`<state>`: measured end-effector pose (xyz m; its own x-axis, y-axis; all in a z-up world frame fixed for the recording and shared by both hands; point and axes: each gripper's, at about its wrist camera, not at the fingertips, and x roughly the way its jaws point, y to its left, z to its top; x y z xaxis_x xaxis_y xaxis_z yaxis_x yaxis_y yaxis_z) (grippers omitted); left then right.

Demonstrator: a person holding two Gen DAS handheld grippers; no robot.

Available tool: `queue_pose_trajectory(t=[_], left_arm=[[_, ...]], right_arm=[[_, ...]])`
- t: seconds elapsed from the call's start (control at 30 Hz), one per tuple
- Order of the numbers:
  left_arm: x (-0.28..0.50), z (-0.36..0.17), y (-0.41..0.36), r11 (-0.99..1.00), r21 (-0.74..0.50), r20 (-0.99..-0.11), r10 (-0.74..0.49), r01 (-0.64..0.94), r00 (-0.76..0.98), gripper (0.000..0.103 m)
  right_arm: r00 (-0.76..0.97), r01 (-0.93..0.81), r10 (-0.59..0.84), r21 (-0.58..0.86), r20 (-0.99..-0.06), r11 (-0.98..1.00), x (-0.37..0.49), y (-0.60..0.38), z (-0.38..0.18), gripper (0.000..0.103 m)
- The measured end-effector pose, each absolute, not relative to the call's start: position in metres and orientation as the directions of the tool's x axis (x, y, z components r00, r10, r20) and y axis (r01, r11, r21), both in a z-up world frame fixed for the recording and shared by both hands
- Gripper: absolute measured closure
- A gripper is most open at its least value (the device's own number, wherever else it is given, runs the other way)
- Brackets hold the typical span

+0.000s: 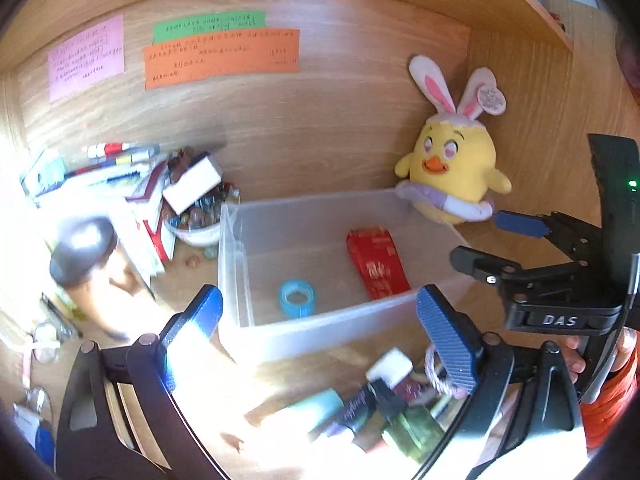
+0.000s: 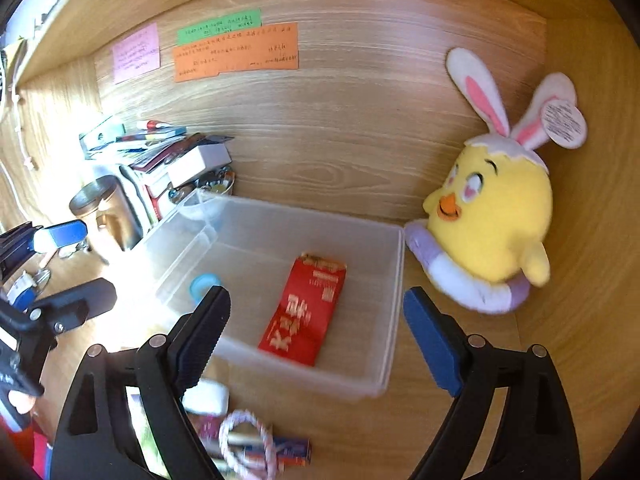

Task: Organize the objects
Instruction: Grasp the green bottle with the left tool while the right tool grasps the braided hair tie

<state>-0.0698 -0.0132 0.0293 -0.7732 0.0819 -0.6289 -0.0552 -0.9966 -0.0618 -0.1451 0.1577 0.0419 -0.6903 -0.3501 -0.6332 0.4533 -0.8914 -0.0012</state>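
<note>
Hovering with jaws spread and empty, the left gripper [image 1: 320, 332] and right gripper [image 2: 316, 332] frame a clear plastic bin [image 2: 384, 360] on the wooden desk; inside lie a red packet [image 2: 304, 312] (nearer the right gripper) and a blue tape roll [image 1: 297, 295].

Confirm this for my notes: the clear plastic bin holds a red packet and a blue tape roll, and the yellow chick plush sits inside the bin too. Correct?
Not quite. The red packet and blue tape roll do lie in the clear plastic bin, but the yellow chick plush is not inside it. It sits on the desk outside, beside the bin's far right corner, as the right wrist view shows.
</note>
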Motion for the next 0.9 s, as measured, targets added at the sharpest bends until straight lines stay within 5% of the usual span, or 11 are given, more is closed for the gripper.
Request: queue_pose_trajectory(t=[0.37,0.57,0.7,0.9], left_arm=[[-0.042,-0.027,0.014,-0.98,-0.187,-0.732,0.184,-0.067,-0.656,0.004],[-0.027,-0.046,0.028,-0.987,-0.159,-0.745,0.138,-0.027,-0.653,0.004],[-0.018,-0.053,0.033,-0.986,-0.166,-0.739,0.145,-0.031,-0.658,0.006],[-0.012,-0.059,0.038,-0.983,-0.176,-0.748,0.166,-0.05,-0.643,0.033]], right_arm=[[-0.672,0.426,-0.316,0.0,-0.669,-0.905,-0.101,0.181,0.002,0.016],[-0.615,0.42,-0.349,0.081,-0.707,-0.904,-0.088,0.193,-0.024,0.019],[-0.588,0.406,-0.358,0.119,-0.725,-0.906,-0.084,0.2,-0.036,0.04],[-0.542,0.43,-0.395,0.159,-0.742,-0.889,-0.083,0.199,-0.045,0.068]])
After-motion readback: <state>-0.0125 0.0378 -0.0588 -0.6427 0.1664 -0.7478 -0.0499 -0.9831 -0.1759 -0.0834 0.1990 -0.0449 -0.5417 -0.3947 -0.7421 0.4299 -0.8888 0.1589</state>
